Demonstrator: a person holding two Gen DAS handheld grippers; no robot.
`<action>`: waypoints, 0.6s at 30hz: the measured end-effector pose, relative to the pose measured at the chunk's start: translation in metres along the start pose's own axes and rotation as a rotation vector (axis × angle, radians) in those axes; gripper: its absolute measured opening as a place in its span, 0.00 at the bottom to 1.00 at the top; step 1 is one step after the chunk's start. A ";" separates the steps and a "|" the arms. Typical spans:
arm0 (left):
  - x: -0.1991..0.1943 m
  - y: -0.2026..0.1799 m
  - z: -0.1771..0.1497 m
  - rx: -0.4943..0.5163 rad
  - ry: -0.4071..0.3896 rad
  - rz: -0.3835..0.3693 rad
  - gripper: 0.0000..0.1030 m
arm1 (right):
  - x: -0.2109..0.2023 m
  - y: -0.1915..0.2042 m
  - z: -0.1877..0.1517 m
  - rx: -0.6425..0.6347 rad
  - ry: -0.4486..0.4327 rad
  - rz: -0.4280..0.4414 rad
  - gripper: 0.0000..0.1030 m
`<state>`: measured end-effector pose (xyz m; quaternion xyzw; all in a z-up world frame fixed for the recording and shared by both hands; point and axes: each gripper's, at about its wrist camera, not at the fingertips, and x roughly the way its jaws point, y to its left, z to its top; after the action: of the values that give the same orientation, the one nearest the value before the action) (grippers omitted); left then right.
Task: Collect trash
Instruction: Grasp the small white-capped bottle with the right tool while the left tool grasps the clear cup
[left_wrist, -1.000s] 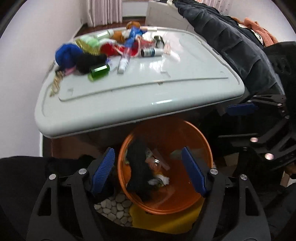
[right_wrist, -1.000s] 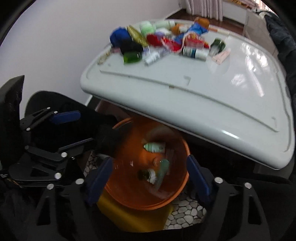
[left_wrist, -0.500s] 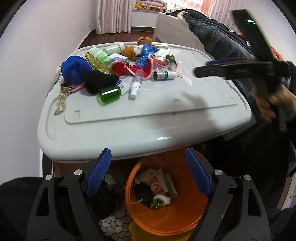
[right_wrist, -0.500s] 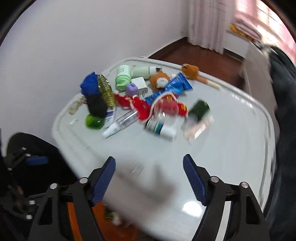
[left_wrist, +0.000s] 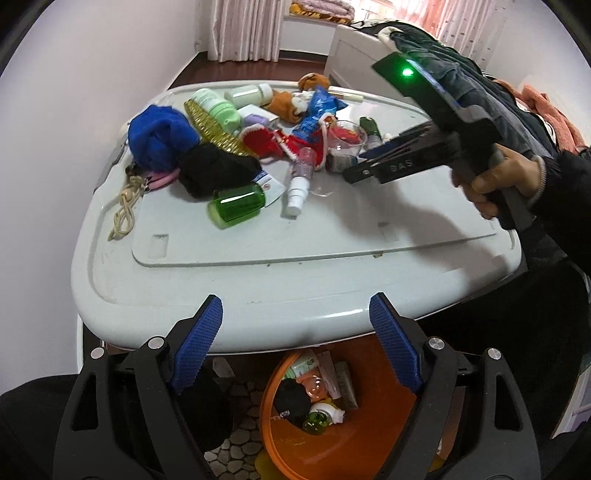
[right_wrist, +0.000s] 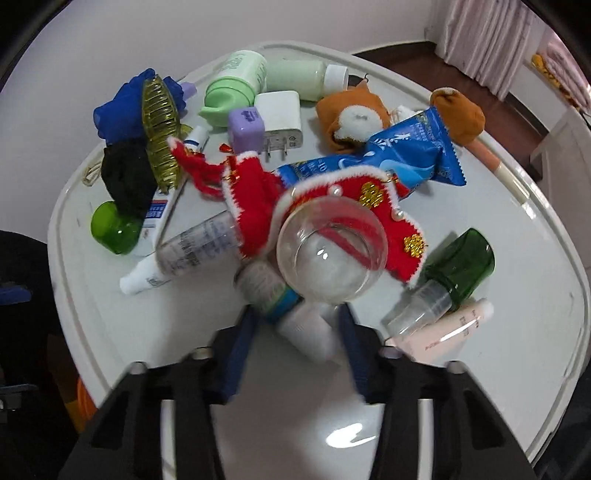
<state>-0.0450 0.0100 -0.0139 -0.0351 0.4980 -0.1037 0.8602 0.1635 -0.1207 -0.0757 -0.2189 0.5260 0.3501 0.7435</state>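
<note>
A heap of trash lies on the grey lid (left_wrist: 295, 273): a clear glass cup (right_wrist: 332, 254), a red trimmed cloth (right_wrist: 255, 192), a blue wrapper (right_wrist: 402, 151), green bottles and a small white bottle with a blue band (right_wrist: 291, 314). My right gripper (right_wrist: 295, 325) is low over the heap's near side. Its jaws are closing on the small white bottle, with the pads at its sides. My left gripper (left_wrist: 295, 310) hangs open and holds nothing, above the lid's front edge. Below it stands the orange bin (left_wrist: 391, 435) with several discarded items inside.
A person's hand (left_wrist: 491, 184) holds the right gripper (left_wrist: 351, 171) from the right side. Dark clothing (left_wrist: 461, 85) is piled behind the lid at the right. A white wall (left_wrist: 55, 110) runs along the left. A pebble mat (left_wrist: 236, 450) lies under the bin.
The right gripper left the orange bin, swept across the lid to the heap and narrowed its jaws around the small white bottle. The left gripper drew back from the bin to the lid's edge.
</note>
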 end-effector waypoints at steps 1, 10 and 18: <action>0.000 0.002 0.000 -0.006 0.001 0.001 0.78 | 0.000 0.003 -0.002 0.003 0.000 -0.006 0.27; -0.003 -0.005 0.026 0.010 -0.066 0.024 0.78 | -0.041 0.005 -0.043 0.163 -0.103 0.044 0.22; 0.046 -0.078 0.092 0.150 -0.207 0.073 0.78 | -0.129 -0.064 -0.138 0.542 -0.336 0.039 0.22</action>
<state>0.0449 -0.0800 0.0061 0.0369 0.3982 -0.1050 0.9105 0.0990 -0.2962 -0.0057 0.0581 0.4741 0.2425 0.8444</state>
